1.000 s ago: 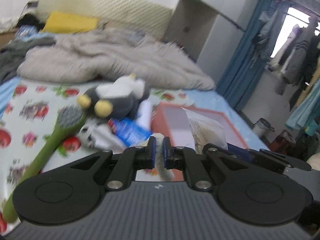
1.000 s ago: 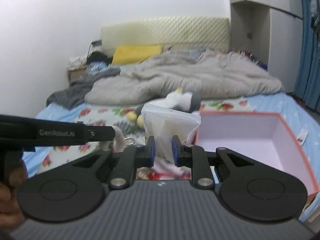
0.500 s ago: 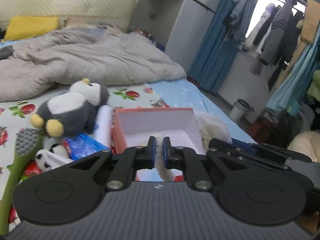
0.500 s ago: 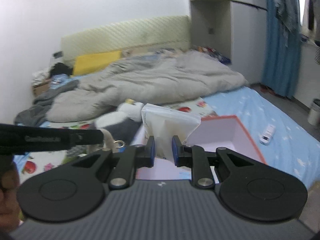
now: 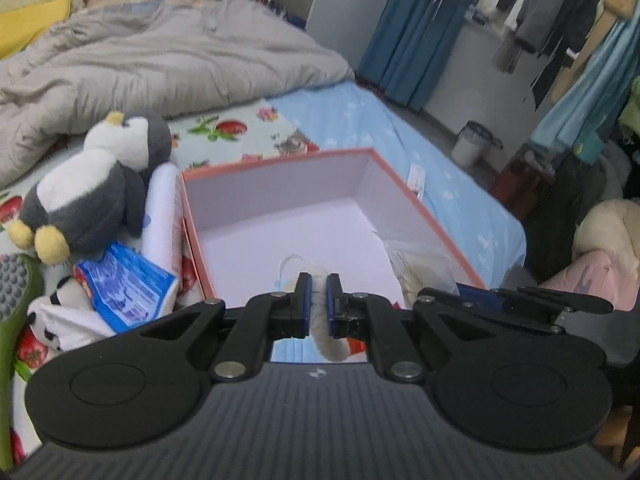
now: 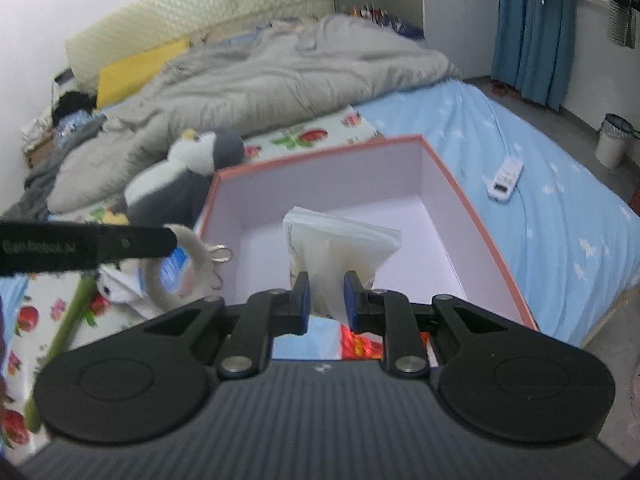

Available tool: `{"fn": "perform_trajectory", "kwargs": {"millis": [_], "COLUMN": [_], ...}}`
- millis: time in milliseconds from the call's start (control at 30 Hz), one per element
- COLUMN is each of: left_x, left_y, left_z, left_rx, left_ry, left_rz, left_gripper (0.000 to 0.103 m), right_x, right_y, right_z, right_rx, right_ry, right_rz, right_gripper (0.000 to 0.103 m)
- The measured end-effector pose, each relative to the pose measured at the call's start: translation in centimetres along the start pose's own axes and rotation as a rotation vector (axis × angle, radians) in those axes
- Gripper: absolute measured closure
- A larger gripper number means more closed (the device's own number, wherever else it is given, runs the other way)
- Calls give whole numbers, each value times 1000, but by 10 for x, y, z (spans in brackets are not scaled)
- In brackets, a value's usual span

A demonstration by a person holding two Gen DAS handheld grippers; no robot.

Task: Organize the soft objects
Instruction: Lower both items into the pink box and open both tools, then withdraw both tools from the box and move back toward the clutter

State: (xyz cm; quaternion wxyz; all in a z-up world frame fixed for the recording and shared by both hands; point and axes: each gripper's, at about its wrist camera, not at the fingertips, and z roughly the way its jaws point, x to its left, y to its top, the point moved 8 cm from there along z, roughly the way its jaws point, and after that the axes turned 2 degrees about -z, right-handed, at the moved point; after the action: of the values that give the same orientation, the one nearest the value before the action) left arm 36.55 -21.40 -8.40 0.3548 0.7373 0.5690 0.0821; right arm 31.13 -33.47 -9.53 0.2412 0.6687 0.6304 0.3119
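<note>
My left gripper (image 5: 316, 304) is shut on a white fuzzy ring (image 5: 330, 350) at the near edge of an open box (image 5: 288, 188) with a salmon rim and a pale lilac inside. In the right wrist view the ring (image 6: 151, 280), with metal key rings on it, hangs just left of the box (image 6: 328, 184). My right gripper (image 6: 326, 296) is shut on a clear plastic bag (image 6: 340, 240) of white contents, held over the box's near part. The bag (image 5: 416, 264) also shows in the left wrist view at the box's right wall. The box floor looks bare.
Left of the box lie a grey and white penguin plush (image 5: 88, 192), a white roll (image 5: 162, 208), a blue packet (image 5: 128, 284), a small panda plush (image 5: 52, 316) and a green brush (image 5: 16, 292). A grey duvet (image 5: 160, 52) covers the far bed. A white remote (image 6: 506, 176) lies on the blue sheet.
Both grippers have swung to the right and tipped down toward the box, each keeping its hold. The box has grown large and now fills the middle of both views.
</note>
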Motion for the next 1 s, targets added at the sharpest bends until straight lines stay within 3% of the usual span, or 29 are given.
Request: {"fn": "perform_trajectory", "kwargs": {"millis": [233,333,433,500,600,1000], "left_x": [5,8,7,6,4,-16], "left_y": [-25,-29,-27,-25,-20,-9], "left_z": [37,43,42,39,29,-53], "left_rx": [111,120,100,90,53,-166], "left_ry": [-6,-3,-9,-8,1,24], "left_rz": [-41,-56,-60,-59,-56,14], "left_gripper": [94,94,93,83,71,70], "right_x": [-16,-20,-25,-29,-33,-11], "right_y": [-30,-38,-39,-39,-36,-6], "right_z": [20,24,26,25,22,-35], "right_rx": [73,94,100,101,83,-99], "right_ry": [-22,-23,-39,-48,-49,1], "right_rz": [14,17,21,31,40,23], "right_gripper": [81,79,63,50,50,50]}}
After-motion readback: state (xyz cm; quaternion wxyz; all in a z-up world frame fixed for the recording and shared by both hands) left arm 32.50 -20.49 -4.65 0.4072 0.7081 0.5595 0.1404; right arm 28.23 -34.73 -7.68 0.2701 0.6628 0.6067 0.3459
